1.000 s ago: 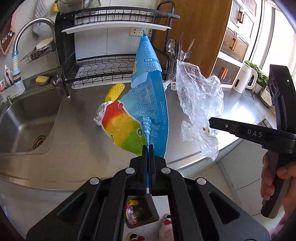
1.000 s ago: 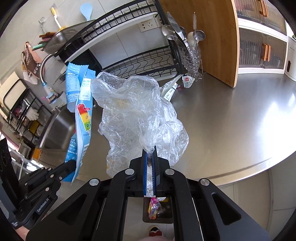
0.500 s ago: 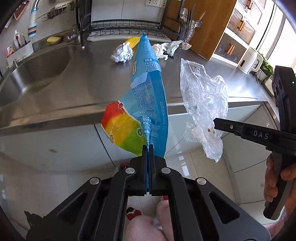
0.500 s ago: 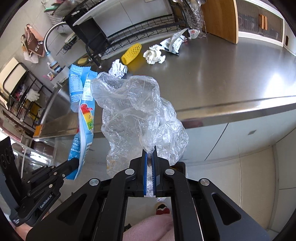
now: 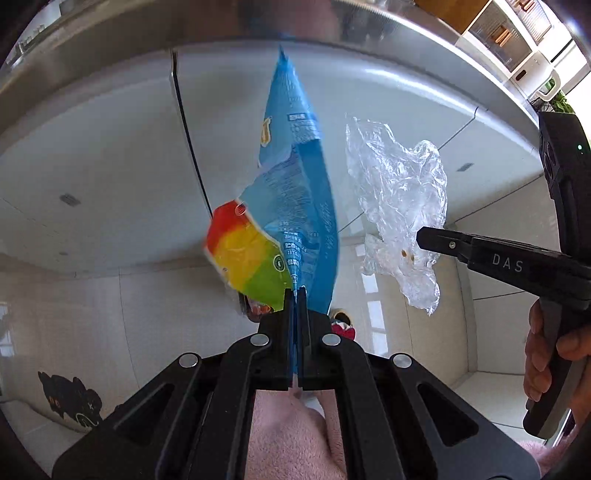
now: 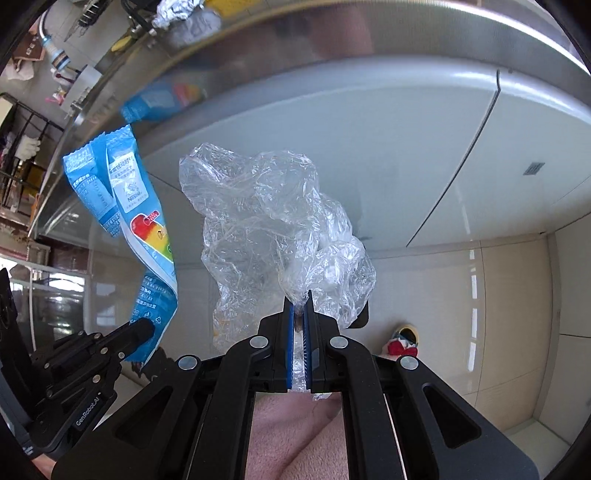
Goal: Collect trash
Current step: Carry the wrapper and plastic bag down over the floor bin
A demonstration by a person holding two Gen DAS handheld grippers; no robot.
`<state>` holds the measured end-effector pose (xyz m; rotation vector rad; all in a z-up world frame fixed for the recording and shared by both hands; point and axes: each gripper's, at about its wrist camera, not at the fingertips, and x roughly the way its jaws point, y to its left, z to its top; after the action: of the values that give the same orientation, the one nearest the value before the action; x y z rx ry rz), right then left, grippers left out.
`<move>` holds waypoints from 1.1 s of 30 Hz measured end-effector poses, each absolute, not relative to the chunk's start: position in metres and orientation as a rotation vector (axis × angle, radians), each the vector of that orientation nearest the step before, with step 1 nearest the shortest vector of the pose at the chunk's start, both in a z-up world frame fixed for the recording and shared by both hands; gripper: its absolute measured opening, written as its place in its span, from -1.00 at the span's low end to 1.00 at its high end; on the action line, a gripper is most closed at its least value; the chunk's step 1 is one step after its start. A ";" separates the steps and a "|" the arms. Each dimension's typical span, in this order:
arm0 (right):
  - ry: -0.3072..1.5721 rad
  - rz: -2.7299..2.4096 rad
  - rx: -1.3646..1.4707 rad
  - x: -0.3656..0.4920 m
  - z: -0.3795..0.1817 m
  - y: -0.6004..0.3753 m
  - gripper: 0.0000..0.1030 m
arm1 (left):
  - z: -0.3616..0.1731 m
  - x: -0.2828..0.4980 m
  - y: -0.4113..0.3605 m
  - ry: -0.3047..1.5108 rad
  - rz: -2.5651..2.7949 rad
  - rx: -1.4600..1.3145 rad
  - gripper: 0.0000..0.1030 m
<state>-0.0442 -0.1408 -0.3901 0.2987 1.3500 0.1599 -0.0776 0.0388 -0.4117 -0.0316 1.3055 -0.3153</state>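
My left gripper is shut on a blue ice-pop wrapper with a red, yellow and green picture. The wrapper stands up from the jaws in front of the white cabinet doors. My right gripper is shut on a crumpled clear plastic bag. In the left wrist view the right gripper holds the bag to the right of the wrapper. In the right wrist view the left gripper holds the wrapper at the left. Both pieces hang in the air below the counter edge.
The steel counter edge runs overhead, with white cabinet doors under it. Crumpled foil lies on the counter top. A slippered foot stands on the beige tiled floor. My pink-clad legs are below the grippers.
Both grippers have dropped from above the counter to below its edge, still holding the wrapper and the bag. The view now faces the cabinet doors and floor.
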 end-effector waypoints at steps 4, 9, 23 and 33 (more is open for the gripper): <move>1.416 0.127 0.299 -0.044 -0.439 -0.139 -0.89 | -0.454 -0.071 0.036 1.364 -0.303 -0.039 -1.00; 1.450 0.101 0.326 -0.036 -0.485 -0.138 -0.89 | -0.495 -0.060 0.032 1.405 -0.300 -0.071 -1.00; 1.589 0.035 0.373 -0.015 -0.582 -0.130 -0.89 | -0.594 -0.040 0.022 1.532 -0.307 -0.086 -1.00; 1.616 0.009 0.465 0.000 -0.606 -0.134 -0.82 | -0.613 -0.032 0.026 1.578 -0.320 -0.117 -0.91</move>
<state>-0.0001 -0.1337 -0.6058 0.4653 1.6158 0.0088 -0.0319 0.0256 -0.6133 -0.1167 1.5785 -0.3205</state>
